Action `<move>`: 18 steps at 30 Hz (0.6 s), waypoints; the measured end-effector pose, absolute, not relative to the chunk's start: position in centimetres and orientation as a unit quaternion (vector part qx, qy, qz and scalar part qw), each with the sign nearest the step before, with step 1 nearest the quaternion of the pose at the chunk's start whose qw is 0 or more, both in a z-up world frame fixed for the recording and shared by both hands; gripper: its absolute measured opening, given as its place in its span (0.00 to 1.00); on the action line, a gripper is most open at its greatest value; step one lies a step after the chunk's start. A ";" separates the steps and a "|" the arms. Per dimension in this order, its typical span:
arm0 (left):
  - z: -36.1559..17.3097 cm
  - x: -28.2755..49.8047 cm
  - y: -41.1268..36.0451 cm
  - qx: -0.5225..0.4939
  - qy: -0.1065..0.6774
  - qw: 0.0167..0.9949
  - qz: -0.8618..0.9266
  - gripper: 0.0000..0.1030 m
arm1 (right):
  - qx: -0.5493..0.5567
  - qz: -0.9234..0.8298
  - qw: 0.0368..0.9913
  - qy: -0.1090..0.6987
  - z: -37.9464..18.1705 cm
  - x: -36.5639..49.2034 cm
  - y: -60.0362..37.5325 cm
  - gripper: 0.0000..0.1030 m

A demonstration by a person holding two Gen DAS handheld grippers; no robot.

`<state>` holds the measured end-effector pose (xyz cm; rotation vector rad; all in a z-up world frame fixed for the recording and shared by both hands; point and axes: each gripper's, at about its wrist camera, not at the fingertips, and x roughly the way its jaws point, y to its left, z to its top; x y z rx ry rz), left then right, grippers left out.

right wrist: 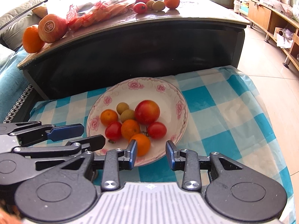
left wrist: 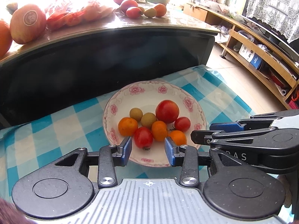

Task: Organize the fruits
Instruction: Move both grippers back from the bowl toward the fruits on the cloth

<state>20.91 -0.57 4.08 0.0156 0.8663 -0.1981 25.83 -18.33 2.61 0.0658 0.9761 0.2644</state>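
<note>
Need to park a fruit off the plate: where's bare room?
Bare checked cloth right of the plate, toward the floor edge; a narrower patch on its left. The plate's far half is bare; its near half is crowded with fruit.

- Plate point(left wrist: 188, 100): white, pink flower rim.
- Cloth point(left wrist: 61, 123): blue-and-white checks.
- Fruits: red tomatoes point(left wrist: 143, 137), orange tangerines point(left wrist: 127, 126), yellow-green longans point(left wrist: 148, 119).
- Fingers point(left wrist: 125, 150): blue pads, black frames.
- Tabletop point(left wrist: 168, 21): brown, glossy.
</note>
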 end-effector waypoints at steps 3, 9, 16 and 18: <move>4.0 20.5 -0.5 0.009 0.420 0.902 -0.097 0.47 | 0.030 0.126 0.874 0.468 2.6 25.2 -18.2 0.36; 3.9 19.4 -0.4 0.013 0.422 0.901 -0.099 0.50 | 0.023 0.126 0.875 0.467 2.6 24.1 -18.1 0.37; 3.8 18.5 -0.6 0.021 0.422 0.900 -0.103 0.50 | 0.002 0.118 0.882 0.456 3.0 22.9 -17.7 0.37; 3.7 18.2 -0.7 0.023 0.422 0.900 -0.104 0.50 | -0.007 0.117 0.884 0.453 3.1 22.5 -17.5 0.37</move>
